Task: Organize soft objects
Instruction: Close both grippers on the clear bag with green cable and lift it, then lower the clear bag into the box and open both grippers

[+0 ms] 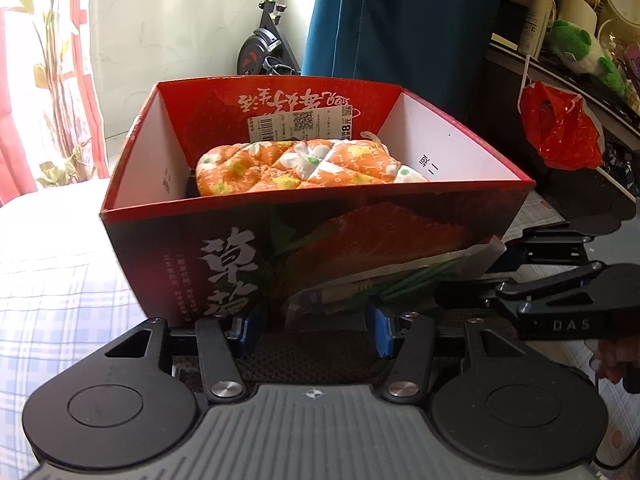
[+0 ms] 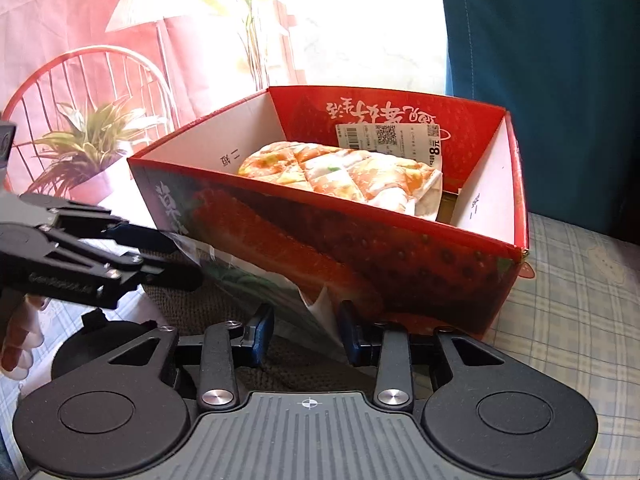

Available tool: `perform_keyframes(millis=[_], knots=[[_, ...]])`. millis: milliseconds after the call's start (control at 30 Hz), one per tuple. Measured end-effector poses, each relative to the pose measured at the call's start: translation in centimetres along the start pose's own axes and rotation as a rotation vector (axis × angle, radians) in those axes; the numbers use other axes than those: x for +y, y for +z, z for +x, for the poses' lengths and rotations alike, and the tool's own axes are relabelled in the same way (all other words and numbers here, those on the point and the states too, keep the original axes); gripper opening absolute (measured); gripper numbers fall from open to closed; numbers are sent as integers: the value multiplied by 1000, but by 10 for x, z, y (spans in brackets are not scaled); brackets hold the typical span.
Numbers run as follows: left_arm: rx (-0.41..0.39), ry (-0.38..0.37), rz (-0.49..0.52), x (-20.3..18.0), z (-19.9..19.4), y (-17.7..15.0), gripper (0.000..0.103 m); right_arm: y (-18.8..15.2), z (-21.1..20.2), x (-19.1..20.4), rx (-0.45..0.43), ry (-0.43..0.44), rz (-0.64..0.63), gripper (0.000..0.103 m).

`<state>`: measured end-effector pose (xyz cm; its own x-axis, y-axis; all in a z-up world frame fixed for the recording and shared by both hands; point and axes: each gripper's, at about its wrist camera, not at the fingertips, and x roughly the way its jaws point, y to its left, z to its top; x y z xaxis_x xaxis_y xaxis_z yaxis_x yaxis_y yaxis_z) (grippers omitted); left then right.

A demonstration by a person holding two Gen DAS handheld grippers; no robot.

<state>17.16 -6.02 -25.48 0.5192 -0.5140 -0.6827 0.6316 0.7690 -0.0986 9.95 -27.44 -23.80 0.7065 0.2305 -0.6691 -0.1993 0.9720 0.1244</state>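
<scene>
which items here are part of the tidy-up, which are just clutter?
Part of the job:
- red box
- orange quilted cloth inside it
- clear bag against the box front
- left gripper, right gripper

Just lying about:
- exercise bike
- red plastic bag
- green plush toy
- potted plant

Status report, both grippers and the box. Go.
Left gripper open, right gripper open, both low at box. Quilted cloth inside. Plastic wrapper between.

box [image 1: 312, 248] wall blocking ahead, open top clear above cushion [image 1: 296, 166]
</scene>
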Motion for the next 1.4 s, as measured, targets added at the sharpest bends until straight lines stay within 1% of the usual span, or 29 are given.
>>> perform_keyframes(millis=[67,167,267,400,433,533,967,1167,1400], knots=[[3,-6,32,-1,6,2,57,0,1,-1,-1,-2,6,30],[21,-30,53,-2,12,1,56,1,3,-2,-5,0,7,28],[12,-24,68,-5,14,-2,56,1,5,1,2,4,-11,22],[-15,-16,49,-3,11,-3,45,1,6,7,-2,-20,-21,20],[-19,-17,47,-3,10,-3,44,2,5,8,-4,-23,-21,19],[-33,-28,42,-1,2,-1,44,3,1,10,-15,-22,-23,19],[-108,-14,52,-12,-38,13,44,17,-29,21,-82,-22,-27,18],[-150,-1,52,-17,-61,24,44,31,-50,28,-124,-19,-41,18],[-203,11,39,-18,-86,41,44,58,-77,34,-188,-7,-63,18]])
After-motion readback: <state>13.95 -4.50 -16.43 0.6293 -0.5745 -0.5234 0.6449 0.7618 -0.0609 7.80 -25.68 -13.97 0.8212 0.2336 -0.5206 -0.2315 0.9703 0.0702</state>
